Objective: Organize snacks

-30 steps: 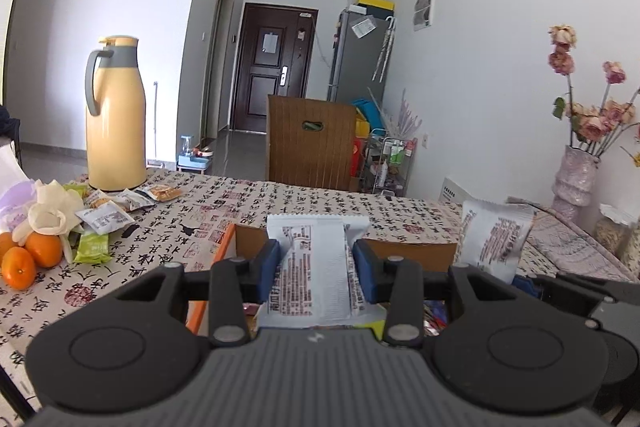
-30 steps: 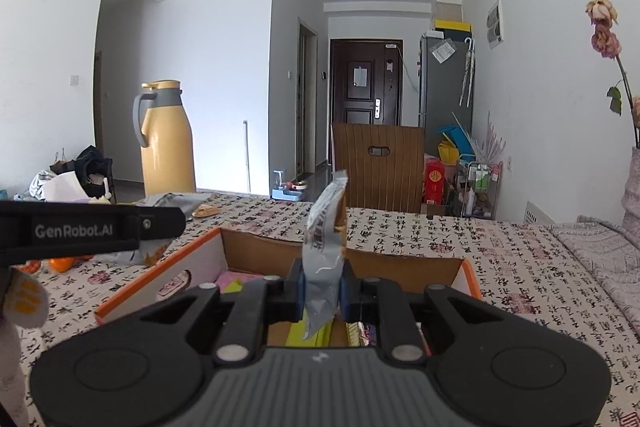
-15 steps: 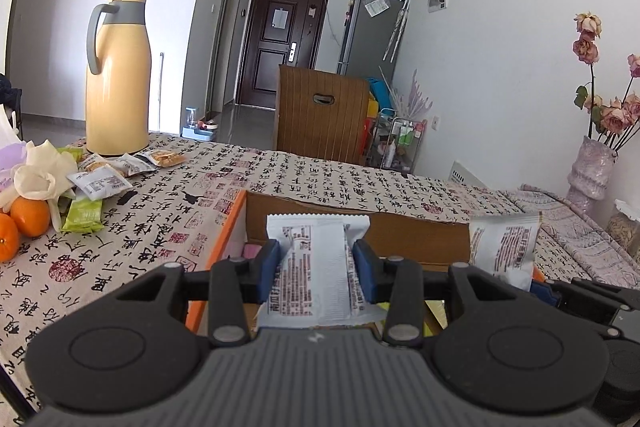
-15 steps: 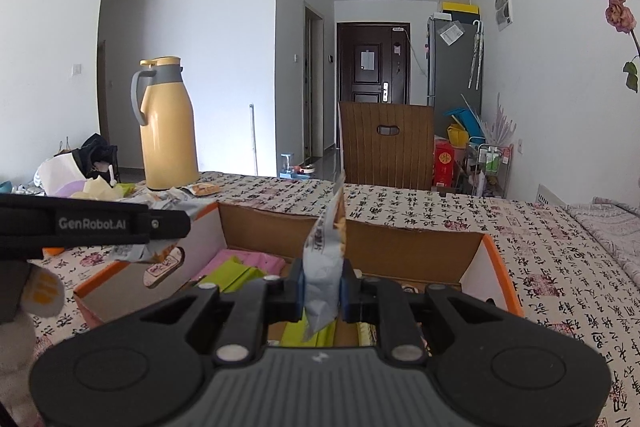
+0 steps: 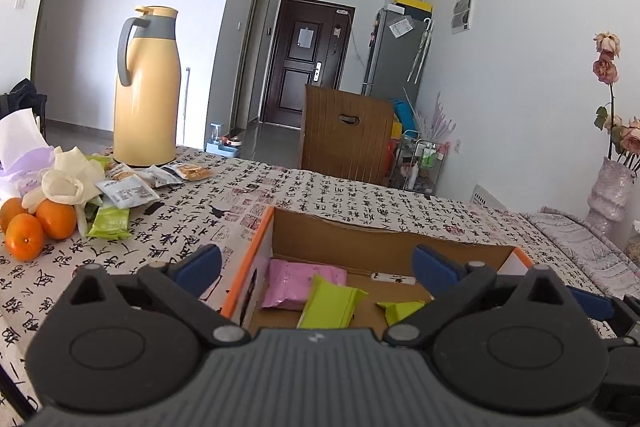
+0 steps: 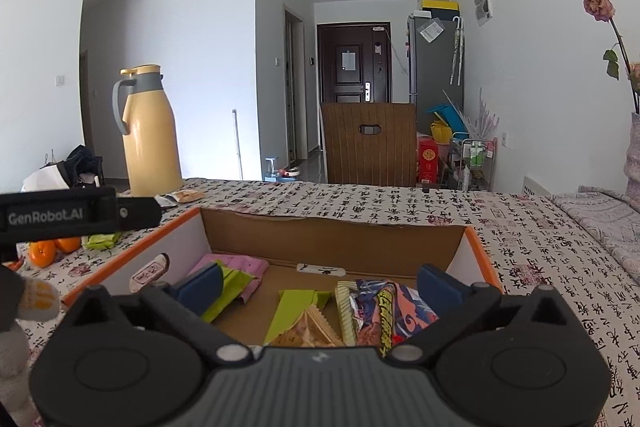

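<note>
I have both grippers over the near edge of the box (image 6: 476, 247). The left gripper (image 5: 316, 267) has just been opening; its jaws are spread wide with nothing between them. The right gripper (image 6: 320, 283) has likewise just been opening and grips nothing. Inside the box, near to far: a patterned snack bag (image 6: 392, 315) and a tan cracker packet (image 6: 308, 331) at the right, green packets (image 5: 330, 303) in the middle, a pink packet (image 5: 298, 283) at the far left. Left of the box, on the tablecloth (image 5: 360, 195), lie oranges (image 5: 40, 223) and loose snack packets (image 5: 128, 191). Farther left stands a yellow jug (image 5: 146, 87). A wooden chair (image 6: 370, 143) stands beyond the table's far edge.
</note>
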`<state>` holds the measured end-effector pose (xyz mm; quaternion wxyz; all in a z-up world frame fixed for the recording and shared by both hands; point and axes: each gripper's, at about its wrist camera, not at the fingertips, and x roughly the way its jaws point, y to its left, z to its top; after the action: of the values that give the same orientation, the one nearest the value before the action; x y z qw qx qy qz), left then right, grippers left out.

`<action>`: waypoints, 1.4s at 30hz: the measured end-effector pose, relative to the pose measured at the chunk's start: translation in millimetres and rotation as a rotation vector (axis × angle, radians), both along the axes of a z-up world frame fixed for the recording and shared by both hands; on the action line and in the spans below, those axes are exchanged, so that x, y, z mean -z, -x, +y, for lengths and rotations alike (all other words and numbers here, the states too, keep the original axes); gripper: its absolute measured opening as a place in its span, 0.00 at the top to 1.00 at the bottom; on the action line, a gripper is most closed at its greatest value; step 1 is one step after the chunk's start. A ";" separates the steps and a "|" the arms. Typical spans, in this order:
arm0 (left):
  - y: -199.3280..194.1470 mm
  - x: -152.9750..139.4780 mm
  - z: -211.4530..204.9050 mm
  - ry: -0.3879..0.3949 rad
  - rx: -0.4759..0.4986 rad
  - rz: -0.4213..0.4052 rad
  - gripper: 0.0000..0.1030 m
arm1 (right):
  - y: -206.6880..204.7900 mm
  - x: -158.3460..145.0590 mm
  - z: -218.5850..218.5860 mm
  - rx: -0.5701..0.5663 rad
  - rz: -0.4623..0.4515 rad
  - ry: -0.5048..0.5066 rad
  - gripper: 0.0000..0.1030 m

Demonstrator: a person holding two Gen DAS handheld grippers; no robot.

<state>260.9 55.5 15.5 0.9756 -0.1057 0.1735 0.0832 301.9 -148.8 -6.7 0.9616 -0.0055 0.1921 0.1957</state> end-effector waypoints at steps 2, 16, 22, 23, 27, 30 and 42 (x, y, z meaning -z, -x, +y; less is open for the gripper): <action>-1.4 0.2 0.7 0.003 -0.002 0.005 0.00 | -0.8 0.3 -1.1 0.003 0.003 -0.001 0.00; 5.9 -17.6 -0.8 0.031 -0.010 -0.015 0.00 | 7.5 -20.1 -3.6 0.017 -0.034 0.008 0.00; 22.7 -32.3 -9.8 0.019 0.011 -0.039 0.00 | 23.5 -33.3 -7.5 0.015 -0.062 0.009 0.00; 26.1 -34.1 -10.8 0.017 0.014 -0.042 0.00 | 26.7 -35.0 -9.2 0.017 -0.065 0.008 0.00; 39.9 -38.8 -15.1 0.011 0.020 -0.045 0.00 | 40.5 -39.4 -15.1 0.023 -0.071 0.008 0.00; 51.2 -40.7 -18.3 0.005 0.027 -0.044 0.00 | 52.7 -41.6 -19.4 0.024 -0.073 0.009 0.00; 104.0 -36.8 -23.3 -0.014 0.032 -0.027 0.00 | 106.7 -36.8 -37.1 0.032 -0.058 0.021 0.00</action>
<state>156.8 32.3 52.3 0.9798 -0.0973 0.1614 0.0671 195.2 -185.9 30.0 0.9696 -0.0181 0.1663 0.1783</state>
